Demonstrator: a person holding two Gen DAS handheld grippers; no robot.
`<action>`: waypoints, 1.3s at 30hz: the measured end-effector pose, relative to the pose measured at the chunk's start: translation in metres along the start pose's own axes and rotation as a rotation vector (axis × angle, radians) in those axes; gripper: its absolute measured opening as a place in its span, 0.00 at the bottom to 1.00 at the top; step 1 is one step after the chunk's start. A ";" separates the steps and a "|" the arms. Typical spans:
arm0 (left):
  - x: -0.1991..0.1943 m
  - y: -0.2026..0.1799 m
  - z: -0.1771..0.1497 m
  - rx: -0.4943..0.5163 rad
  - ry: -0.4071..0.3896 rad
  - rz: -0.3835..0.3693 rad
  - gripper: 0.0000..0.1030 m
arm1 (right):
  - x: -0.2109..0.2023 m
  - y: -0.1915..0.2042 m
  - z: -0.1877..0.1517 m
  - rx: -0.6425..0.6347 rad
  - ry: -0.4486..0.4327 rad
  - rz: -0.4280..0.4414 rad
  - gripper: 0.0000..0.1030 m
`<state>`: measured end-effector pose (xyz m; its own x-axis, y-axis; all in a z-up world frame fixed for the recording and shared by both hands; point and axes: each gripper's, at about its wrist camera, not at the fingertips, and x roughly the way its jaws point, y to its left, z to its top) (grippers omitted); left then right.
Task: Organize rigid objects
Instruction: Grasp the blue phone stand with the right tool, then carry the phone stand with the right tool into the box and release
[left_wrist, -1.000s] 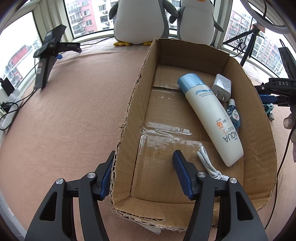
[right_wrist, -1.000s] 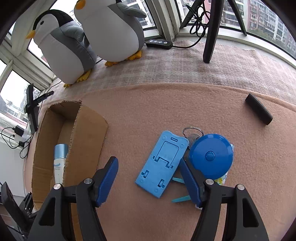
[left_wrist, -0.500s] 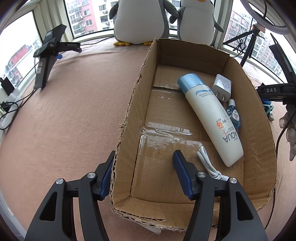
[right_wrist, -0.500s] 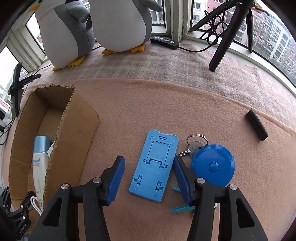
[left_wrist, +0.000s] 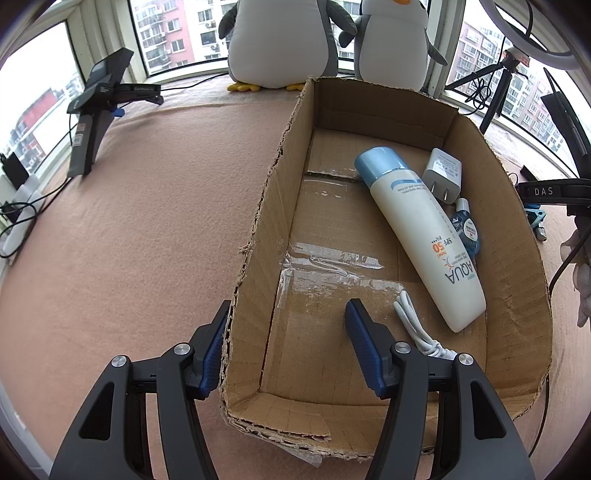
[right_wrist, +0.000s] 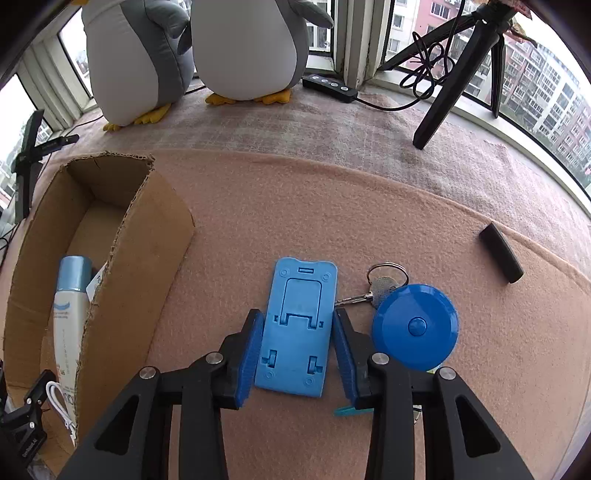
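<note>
**Inspector:** Start on the left side.

**Assistant:** The left gripper (left_wrist: 288, 306) straddles the near left wall of the cardboard box (left_wrist: 258, 229). Its fingers stand apart. One pad lies against the outside of the wall, and the other hangs inside the box, clear of the wall. Nothing is gripped.

**Inspector:** Contents of the box?

**Assistant:** A white cable (left_wrist: 410, 325) lies at the near end. Beside it a white bottle (left_wrist: 421, 229) with a blue cap lies on its side. A white plug (left_wrist: 443, 173) and a small blue bottle (left_wrist: 467, 230) sit against the right wall.

**Inspector:** And right of the box?

**Assistant:** The blue phone stand (right_wrist: 303, 288) lies flat on the pink surface (right_wrist: 295, 206), outside the box. The right gripper (right_wrist: 295, 314) points down over its near half. Its fingers have just been closing, and the pads now meet both long edges of the stand.

**Inspector:** Further right?

**Assistant:** A key on a ring (right_wrist: 382, 286) lies just beside the stand and touches a round blue tape measure (right_wrist: 415, 326). A black block (right_wrist: 500, 253) lies well apart from them.
</note>
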<state>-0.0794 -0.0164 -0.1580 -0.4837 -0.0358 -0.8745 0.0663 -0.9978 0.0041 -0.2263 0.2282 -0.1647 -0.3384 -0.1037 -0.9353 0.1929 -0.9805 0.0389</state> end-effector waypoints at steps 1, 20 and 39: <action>0.000 0.000 0.000 0.000 0.000 0.000 0.59 | 0.000 0.001 -0.001 0.002 -0.001 0.003 0.33; 0.000 0.000 0.000 0.001 -0.001 0.001 0.59 | -0.069 0.026 -0.012 -0.021 -0.139 0.086 0.32; -0.001 -0.001 0.000 0.000 -0.002 0.000 0.59 | -0.081 0.133 -0.006 -0.205 -0.150 0.250 0.32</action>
<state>-0.0794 -0.0159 -0.1574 -0.4854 -0.0361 -0.8736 0.0663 -0.9978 0.0044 -0.1674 0.1071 -0.0857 -0.3859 -0.3748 -0.8430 0.4622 -0.8694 0.1749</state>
